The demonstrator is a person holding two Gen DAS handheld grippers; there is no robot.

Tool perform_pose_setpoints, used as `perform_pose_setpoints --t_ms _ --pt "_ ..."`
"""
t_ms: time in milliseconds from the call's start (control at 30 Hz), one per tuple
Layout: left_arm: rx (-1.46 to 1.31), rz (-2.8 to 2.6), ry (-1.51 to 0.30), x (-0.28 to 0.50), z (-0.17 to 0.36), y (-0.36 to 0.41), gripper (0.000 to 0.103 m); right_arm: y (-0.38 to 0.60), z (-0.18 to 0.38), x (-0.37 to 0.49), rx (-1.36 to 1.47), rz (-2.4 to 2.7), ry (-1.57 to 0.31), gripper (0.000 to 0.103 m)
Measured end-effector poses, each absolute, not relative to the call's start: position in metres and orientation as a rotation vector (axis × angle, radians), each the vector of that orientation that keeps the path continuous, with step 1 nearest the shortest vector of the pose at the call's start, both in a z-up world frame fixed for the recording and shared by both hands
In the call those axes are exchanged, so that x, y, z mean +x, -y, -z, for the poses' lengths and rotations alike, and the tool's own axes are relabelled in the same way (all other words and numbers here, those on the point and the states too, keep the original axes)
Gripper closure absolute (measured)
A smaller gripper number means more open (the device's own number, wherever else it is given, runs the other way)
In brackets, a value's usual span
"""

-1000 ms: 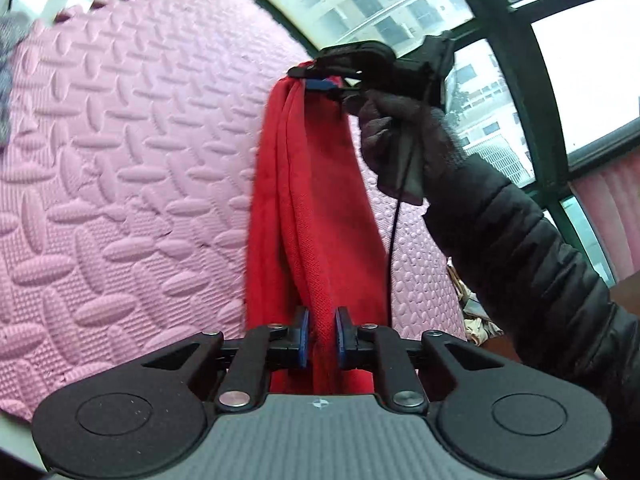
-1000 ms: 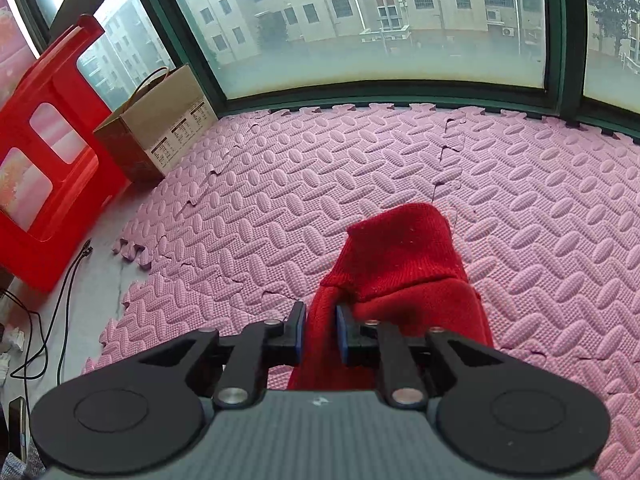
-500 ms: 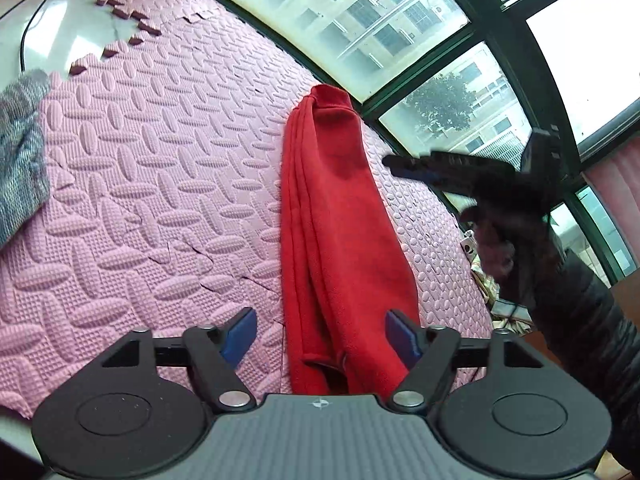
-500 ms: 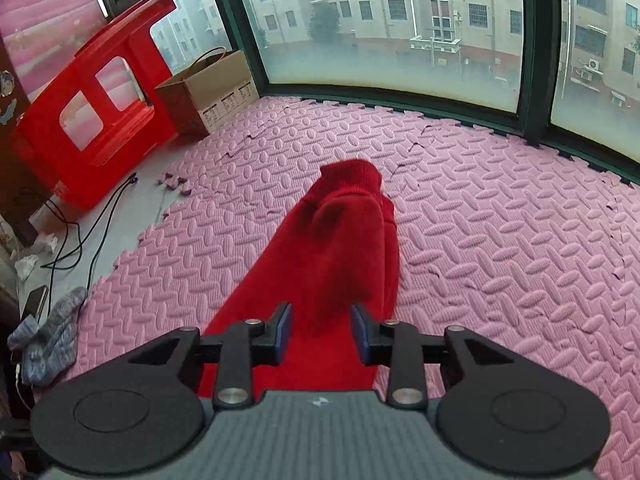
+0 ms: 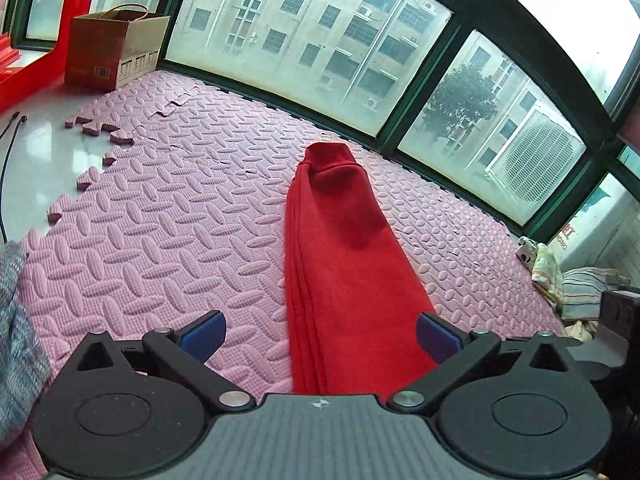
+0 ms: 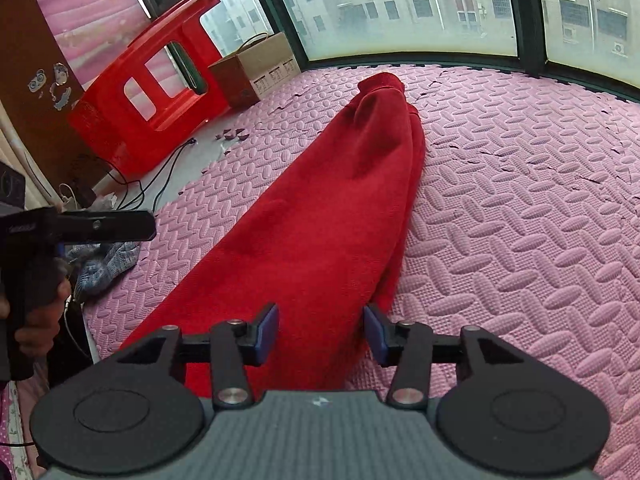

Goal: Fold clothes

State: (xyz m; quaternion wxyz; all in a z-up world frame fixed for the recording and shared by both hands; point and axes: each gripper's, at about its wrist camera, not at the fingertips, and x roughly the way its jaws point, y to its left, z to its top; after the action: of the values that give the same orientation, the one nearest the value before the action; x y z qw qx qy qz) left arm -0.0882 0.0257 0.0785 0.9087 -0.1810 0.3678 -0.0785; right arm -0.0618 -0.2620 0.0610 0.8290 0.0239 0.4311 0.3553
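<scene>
Left claw spread wide, right claw opening, both released; garment, centre frame, may slump unfolded on slick mat.

Floor covered in pink interlocking foam mats, embossed; bare glossy floor exposed at left of the left wrist view, mat edge jagged there. Dark-framed windows span the upper frame, admitting flat daylight; apartment blocks outside. Cardboard box at upper left beside a red plastic stool. Black cables trail on the bare floor.
</scene>
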Motion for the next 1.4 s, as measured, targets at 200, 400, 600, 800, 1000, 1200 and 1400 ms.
perform_pose_setpoints --t_ms 200,400,600,800,1000,1200,1400 --pt "-0.221 0.095 -0.801 -0.039 -0.066 -0.005 0.0 0.26 -0.06 -0.062 0.078 -0.882 -0.872 0.05" --pt "-0.101 0.074 -0.889 -0.007 -0.041 0.01 0.0 0.277 -0.051 -0.043 0.116 -0.979 -0.872 0.049" --pt "-0.072 0.057 -0.9 0.001 -0.031 0.009 0.0 0.277 -0.034 -0.013 0.15 -1.098 -0.923 0.045" --pt "-0.046 0.05 -0.908 0.006 -0.024 0.009 0.0 0.269 -0.018 0.013 0.216 -1.216 -0.952 0.041" --pt "-0.048 0.05 -0.902 0.008 -0.021 0.007 0.0 0.282 -0.025 0.01 0.127 -1.369 -1.034 0.036" --pt "-0.04 0.052 -0.891 0.007 -0.02 0.008 0.0 0.302 -0.041 -0.006 0.02 -1.301 -1.034 0.036" --pt "-0.03 0.053 -0.877 0.006 -0.023 0.005 0.0 0.307 -0.062 -0.028 -0.042 -1.105 -0.912 0.045"
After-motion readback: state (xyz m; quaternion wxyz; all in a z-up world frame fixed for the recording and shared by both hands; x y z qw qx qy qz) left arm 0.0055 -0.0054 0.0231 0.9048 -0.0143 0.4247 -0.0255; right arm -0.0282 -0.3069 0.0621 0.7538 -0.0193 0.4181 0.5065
